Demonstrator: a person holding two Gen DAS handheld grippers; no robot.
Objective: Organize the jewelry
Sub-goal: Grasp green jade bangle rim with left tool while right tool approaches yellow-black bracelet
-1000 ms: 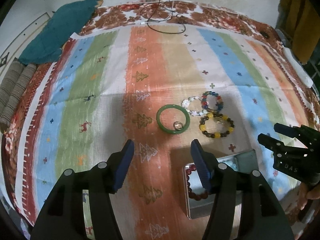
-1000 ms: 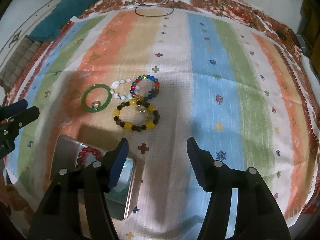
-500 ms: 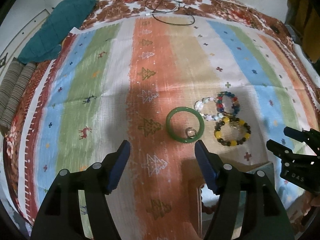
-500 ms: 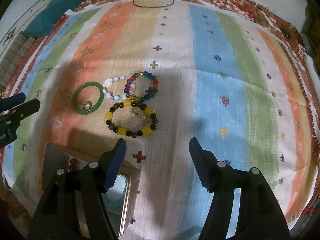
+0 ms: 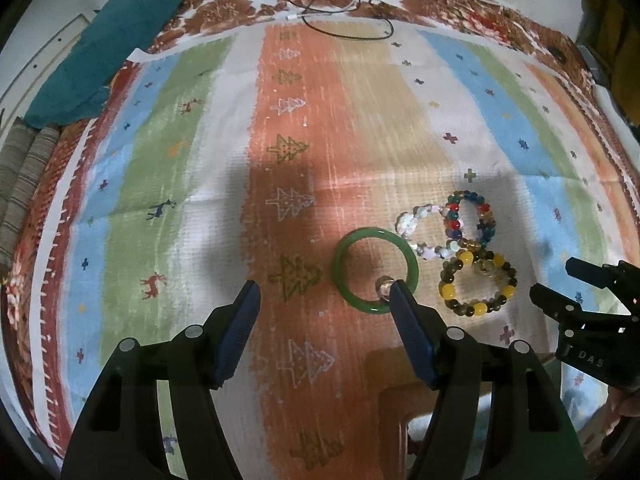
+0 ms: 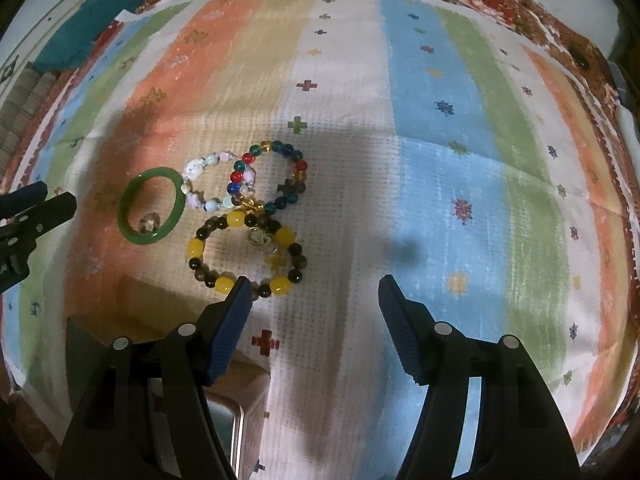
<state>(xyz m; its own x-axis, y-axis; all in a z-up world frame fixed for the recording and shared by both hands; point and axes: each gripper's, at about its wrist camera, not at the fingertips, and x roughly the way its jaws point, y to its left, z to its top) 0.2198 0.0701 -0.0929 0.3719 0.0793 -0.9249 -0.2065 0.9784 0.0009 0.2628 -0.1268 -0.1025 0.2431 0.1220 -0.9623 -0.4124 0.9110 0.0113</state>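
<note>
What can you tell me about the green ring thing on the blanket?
The green bangle is one smooth, glossy hoop, jade-like or glass by its look, with no beads. It lies flat on the orange stripe of the striped cloth. A small clear ring sits inside it near the rim. The pale bead bracelet lies right beside it, perhaps touching. No gripper holds it.

Left gripper [image 5: 322,298] spread; green bangle [image 5: 375,270] apparently beside fingertip.

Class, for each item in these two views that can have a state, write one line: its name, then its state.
left gripper: open, empty
right gripper: open, empty
green bangle: flat on the cloth, small ring inside it
yellow-and-brown bracelet: flat, not gripped
multicolour bracelet: flat, overlapping the pale bracelet
metal tin: open
</note>
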